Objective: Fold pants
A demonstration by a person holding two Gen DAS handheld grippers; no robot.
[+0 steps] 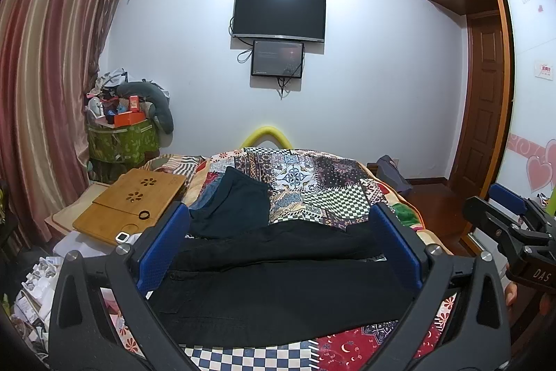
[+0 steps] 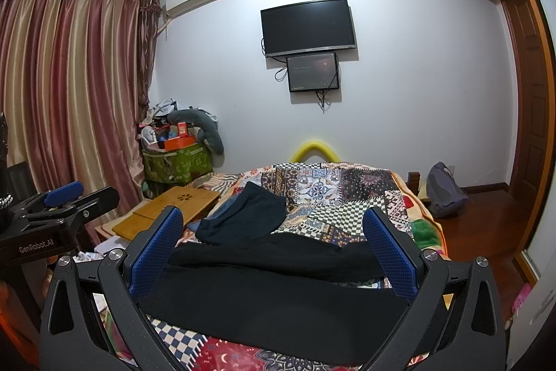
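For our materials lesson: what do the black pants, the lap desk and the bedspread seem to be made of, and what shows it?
Black pants: soft matte woven cloth, probably; limp with creases.
Lap desk: bamboo or light wood, smooth; tan grain, flower-shaped cut-outs.
Bedspread: printed fabric, patchwork-patterned; it drapes and wrinkles.

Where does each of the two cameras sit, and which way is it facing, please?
Left wrist: on the left gripper, facing along its open jaws across the black pants on the bed toward the wall TV; the right gripper and a fingertip show at the right edge.
Right wrist: on the right gripper, jaws open, facing the same way over the black pants; the left gripper shows at the left edge.
Shared: pants, patchwork quilt, TV, curtains.
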